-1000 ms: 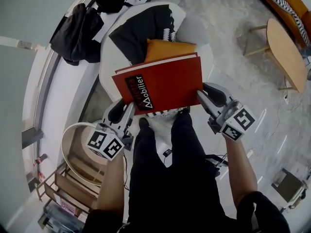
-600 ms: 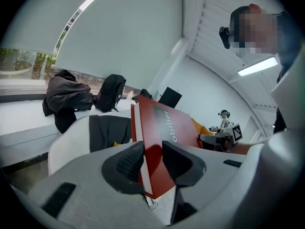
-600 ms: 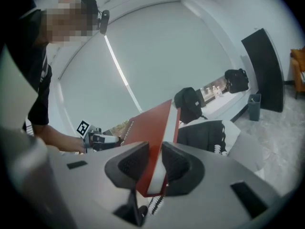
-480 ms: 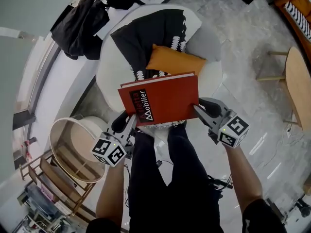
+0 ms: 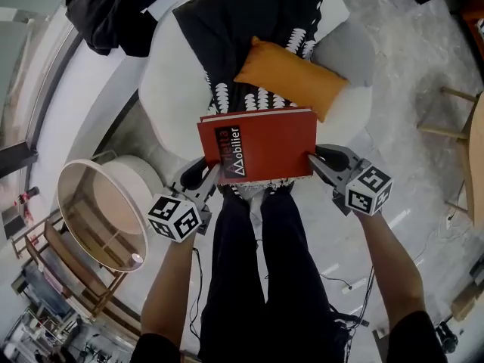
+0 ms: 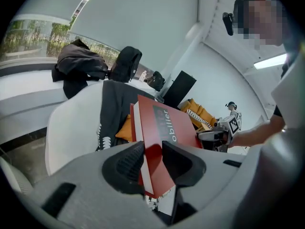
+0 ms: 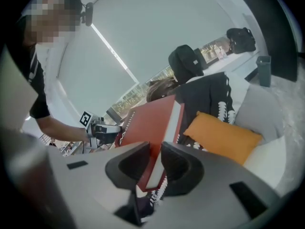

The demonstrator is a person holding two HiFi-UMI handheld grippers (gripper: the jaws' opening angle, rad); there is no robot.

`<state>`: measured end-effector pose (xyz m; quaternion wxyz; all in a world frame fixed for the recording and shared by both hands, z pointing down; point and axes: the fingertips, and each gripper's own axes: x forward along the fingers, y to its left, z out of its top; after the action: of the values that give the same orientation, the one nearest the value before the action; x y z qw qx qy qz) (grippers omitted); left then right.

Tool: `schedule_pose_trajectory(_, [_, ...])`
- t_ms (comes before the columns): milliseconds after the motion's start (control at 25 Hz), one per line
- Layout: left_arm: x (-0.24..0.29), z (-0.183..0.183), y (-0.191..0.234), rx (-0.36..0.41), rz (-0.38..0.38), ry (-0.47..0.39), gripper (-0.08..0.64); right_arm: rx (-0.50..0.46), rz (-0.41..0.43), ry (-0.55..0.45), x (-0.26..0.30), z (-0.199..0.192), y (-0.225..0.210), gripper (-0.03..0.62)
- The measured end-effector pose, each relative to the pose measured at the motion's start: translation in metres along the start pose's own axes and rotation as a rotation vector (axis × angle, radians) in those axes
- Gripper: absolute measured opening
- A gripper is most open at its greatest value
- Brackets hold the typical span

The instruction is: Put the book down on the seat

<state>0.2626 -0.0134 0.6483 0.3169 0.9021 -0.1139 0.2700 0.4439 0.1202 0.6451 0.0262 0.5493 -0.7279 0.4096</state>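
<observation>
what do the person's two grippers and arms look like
The left gripper and right gripper are light grey plastic with rounded jaws and black ribbed pads; each carries a white cube with black square markers. The forearms are bare below short black sleeves. The right gripper's jaws have just been closing, the red book between them.

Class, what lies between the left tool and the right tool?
The red book, in the head view; the left tool clamps one edge, the right tool, its jaws just closing tighter, the other.
</observation>
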Motion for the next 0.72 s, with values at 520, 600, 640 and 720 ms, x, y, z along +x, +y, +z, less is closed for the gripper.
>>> schedule_pose_trajectory(520, [0.07,-0.096,0.076,-0.057,0.015,0.128,0.126,0.019,-0.07,0.082,0.073,-0.096,-0.068,0.088])
schedule_pose_trajectory(600, [0.081,-0.106,0.086,-0.055,0.021,0.148,0.126,0.017,-0.078,0.098,0.081,-0.109,-0.077,0.089])
schedule_pose_trajectory(640, [0.085,-0.111,0.089,-0.056,0.022,0.156,0.126,0.021,-0.082,0.104,0.084,-0.116,-0.081,0.089])
schedule_pose_trajectory(720, [0.093,-0.122,0.096,-0.058,0.022,0.17,0.126,0.03,-0.091,0.114,0.089,-0.13,-0.087,0.089])
